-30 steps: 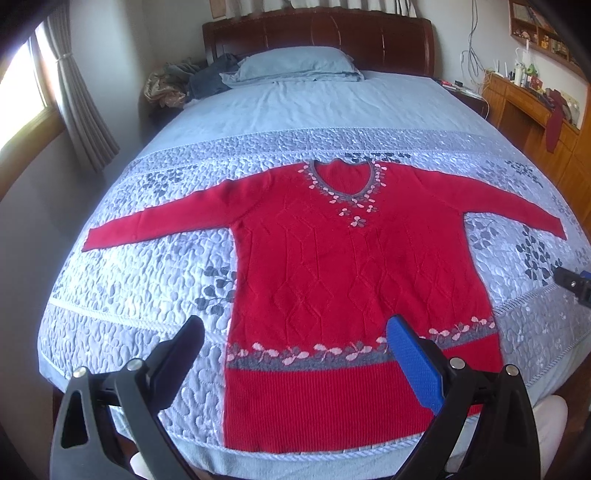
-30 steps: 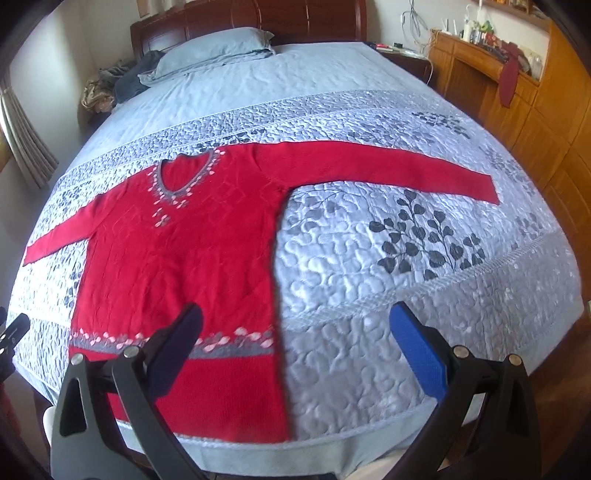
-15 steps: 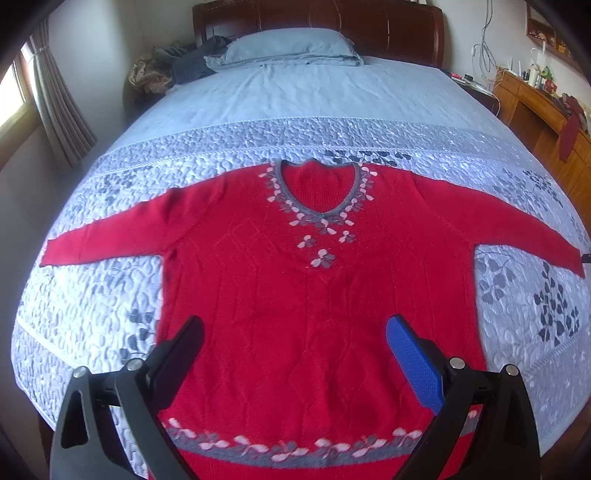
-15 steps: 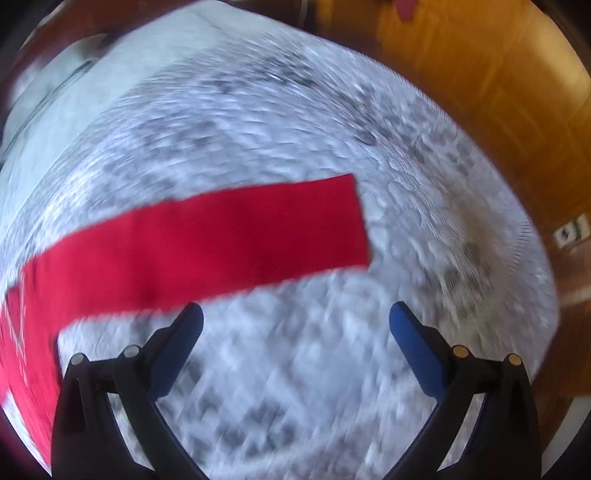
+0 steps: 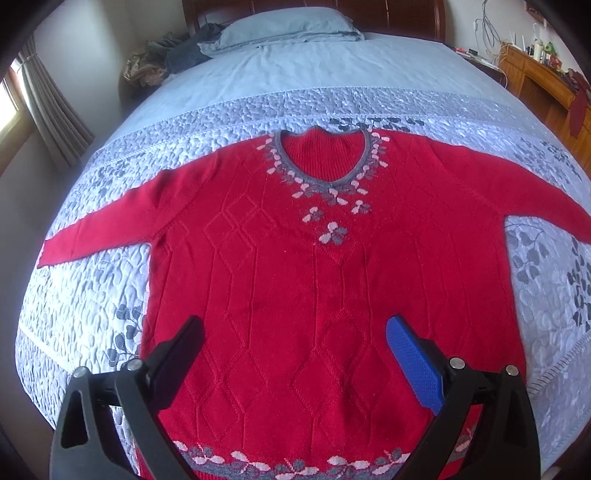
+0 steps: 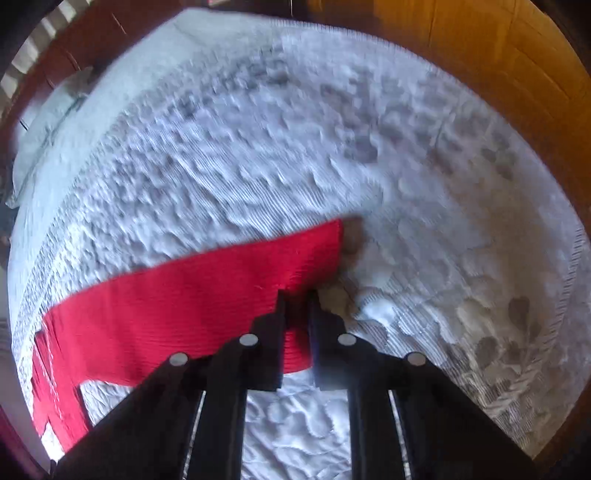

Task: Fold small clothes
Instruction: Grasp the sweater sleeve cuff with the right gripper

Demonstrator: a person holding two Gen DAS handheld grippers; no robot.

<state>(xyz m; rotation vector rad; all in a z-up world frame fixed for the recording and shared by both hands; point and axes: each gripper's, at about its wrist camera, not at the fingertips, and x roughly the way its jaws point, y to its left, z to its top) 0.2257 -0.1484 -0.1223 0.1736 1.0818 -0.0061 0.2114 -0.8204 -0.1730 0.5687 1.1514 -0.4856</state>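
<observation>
Your left gripper [image 5: 291,336] hovers with fingers spread above the red knitted sweater [image 5: 317,266], flat on the quilted grey bedspread [image 5: 92,280]. Your right gripper [image 6: 297,299] pinches the sleeve cuff [image 6: 317,254].

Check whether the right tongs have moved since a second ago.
Yes. The right tongs have gone out to the right over the quilt to the cuff of the sweater, and their jaws have closed on it.

Quilted blue-grey bed [image 5: 332,107], dark wooden headboard [image 5: 391,14], pillow [image 5: 288,26], curtained window [image 5: 14,107], wooden cabinets [image 6: 498,55]
</observation>
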